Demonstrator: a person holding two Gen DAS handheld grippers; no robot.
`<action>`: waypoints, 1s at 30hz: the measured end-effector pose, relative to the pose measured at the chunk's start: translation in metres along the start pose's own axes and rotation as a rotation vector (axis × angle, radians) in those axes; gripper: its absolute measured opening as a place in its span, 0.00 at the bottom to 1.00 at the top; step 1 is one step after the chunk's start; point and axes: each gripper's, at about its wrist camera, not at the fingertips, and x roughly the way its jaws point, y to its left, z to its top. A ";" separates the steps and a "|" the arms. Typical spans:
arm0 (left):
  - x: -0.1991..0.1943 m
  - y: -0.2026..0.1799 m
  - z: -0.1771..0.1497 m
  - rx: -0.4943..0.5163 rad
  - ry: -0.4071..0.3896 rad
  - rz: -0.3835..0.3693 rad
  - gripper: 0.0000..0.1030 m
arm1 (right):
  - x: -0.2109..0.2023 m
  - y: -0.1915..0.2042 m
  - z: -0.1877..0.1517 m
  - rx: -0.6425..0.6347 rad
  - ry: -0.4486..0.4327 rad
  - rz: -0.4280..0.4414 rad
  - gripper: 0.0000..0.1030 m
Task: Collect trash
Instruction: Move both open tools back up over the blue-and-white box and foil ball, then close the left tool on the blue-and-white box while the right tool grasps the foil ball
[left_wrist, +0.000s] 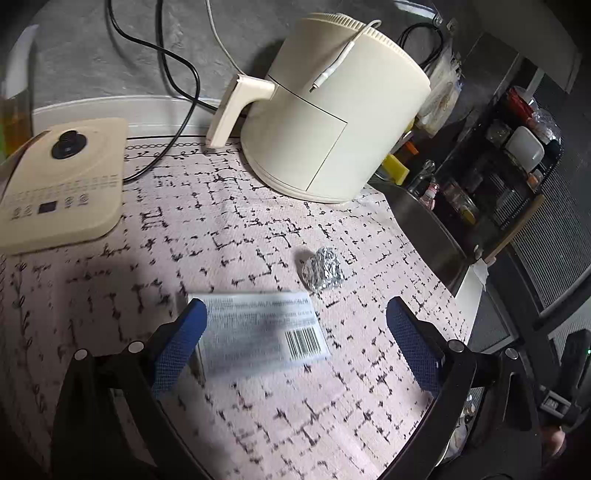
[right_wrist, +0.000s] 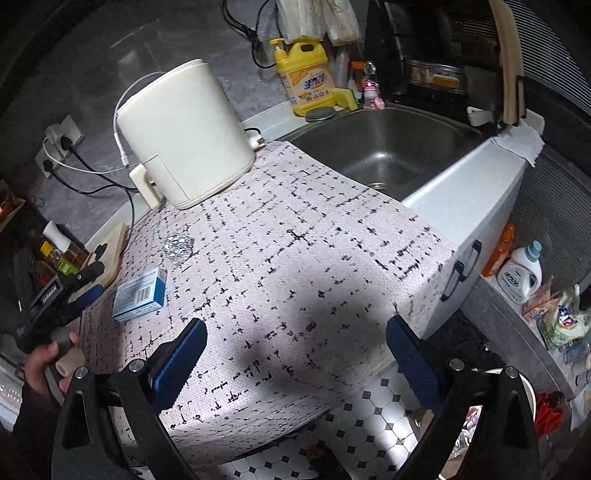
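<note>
We are holding our left tool (left_wrist: 295, 325) wide open over the barcoded box (left_wrist: 262, 330); our right tool (right_wrist: 295, 343) is hanging open, empty, above the desk (right_wrist: 314, 258).

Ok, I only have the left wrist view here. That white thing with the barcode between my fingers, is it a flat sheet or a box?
Observer: A box. The right wrist view shows its blue side wall; it lies flat on the mat.
Operator: Is the other gripper carrying anything?
Observer: No. The right gripper is open and empty, over the mat's near part.
Operator: Any trash in the sink?
Observer: None that I can see; the sink basin looks bare.
</note>
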 end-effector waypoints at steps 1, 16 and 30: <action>0.005 0.001 0.003 0.003 0.001 -0.008 0.93 | -0.002 -0.001 -0.003 0.008 0.002 -0.016 0.92; 0.049 0.016 0.005 0.028 0.071 -0.040 0.90 | -0.002 0.004 -0.001 0.008 0.009 -0.099 0.92; 0.028 0.006 -0.036 0.124 0.119 0.000 0.90 | 0.021 0.040 -0.003 -0.060 0.053 -0.040 0.92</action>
